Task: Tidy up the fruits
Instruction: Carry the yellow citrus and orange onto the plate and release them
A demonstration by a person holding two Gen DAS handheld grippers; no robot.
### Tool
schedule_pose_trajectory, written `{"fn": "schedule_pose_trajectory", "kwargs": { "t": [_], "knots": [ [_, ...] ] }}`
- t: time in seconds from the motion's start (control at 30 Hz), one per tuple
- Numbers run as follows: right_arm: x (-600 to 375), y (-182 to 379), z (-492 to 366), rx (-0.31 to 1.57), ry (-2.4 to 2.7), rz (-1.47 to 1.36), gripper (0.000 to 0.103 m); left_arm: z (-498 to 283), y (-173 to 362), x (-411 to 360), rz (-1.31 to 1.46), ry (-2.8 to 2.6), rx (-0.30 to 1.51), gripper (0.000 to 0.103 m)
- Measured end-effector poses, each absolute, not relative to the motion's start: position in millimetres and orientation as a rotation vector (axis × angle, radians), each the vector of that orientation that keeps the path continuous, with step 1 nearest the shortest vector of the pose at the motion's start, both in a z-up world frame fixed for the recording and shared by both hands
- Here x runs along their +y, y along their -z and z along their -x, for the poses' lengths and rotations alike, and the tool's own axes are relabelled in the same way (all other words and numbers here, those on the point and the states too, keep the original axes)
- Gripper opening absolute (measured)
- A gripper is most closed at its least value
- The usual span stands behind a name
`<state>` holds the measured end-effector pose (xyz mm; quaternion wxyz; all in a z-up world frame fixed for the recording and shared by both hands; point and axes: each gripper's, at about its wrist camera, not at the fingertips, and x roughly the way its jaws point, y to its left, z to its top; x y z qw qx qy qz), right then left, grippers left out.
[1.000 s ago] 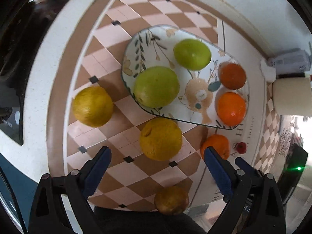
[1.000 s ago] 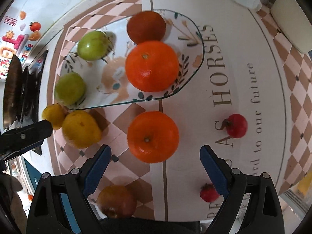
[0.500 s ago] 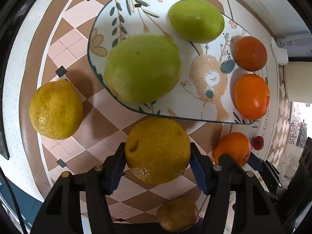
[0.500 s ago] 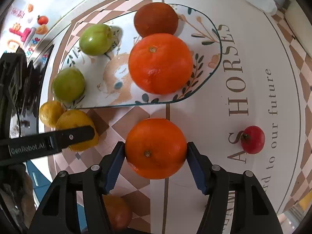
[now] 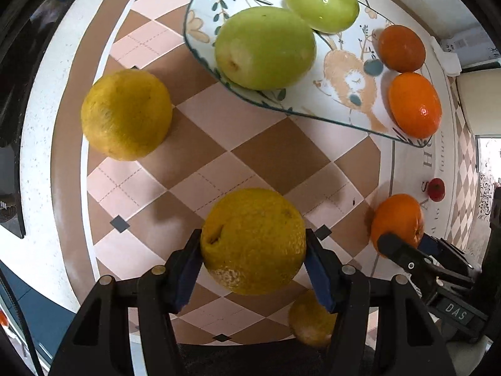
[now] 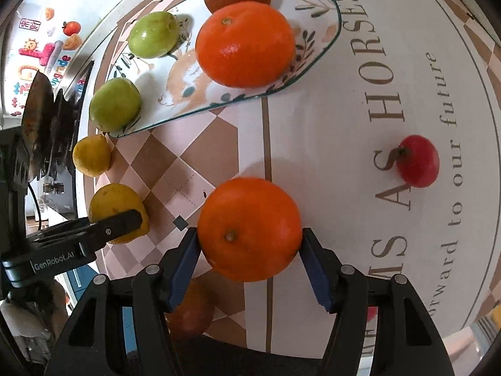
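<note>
Two grips on: left gripper [image 5: 253,250] pinching yellow citrus [image 5: 253,240], right gripper [image 6: 249,244] pinching orange [image 6: 249,228], both at 6 o'clock below plate [image 5: 344,62]. Risk: round peel slipping from pads; crowded plate, dropped fruit rolling off.

Both wrist cameras look steeply down, close over the worktop [image 5: 200,144] — sharing the plate [image 5: 341,106] [image 6: 156,109] from opposite ends.

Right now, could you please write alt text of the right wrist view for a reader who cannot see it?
The right tool grips an orange between its blue pads above a patterned tablecloth. Behind it, a decorated plate holds two oranges and two green fruits. At left, the left tool holds a yellow fruit.
</note>
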<state>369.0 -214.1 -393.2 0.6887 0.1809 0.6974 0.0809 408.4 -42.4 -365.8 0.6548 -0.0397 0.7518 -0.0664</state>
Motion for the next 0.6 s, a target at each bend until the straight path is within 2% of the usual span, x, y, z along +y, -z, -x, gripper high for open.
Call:
{"fn": "schedule_pose_trajectory", "kwargs": {
  "t": [0.27, 0.47, 0.6],
  "knots": [
    [-206, 377, -375, 1.526, -0.171, -0.334, 0.065, -403, 352, -23, 0.16, 0.134, 1.689, 0.059],
    [-194, 332, -401, 1.402, -0.229, -0.353, 0.065, -425, 294, -17, 0.233, 0.185, 1.599, 0.059],
    [-179, 325, -442, 1.363, -0.241, -0.346, 0.065, -468, 251, -15, 0.237, 0.219, 1.522, 0.059]
  ]
}}
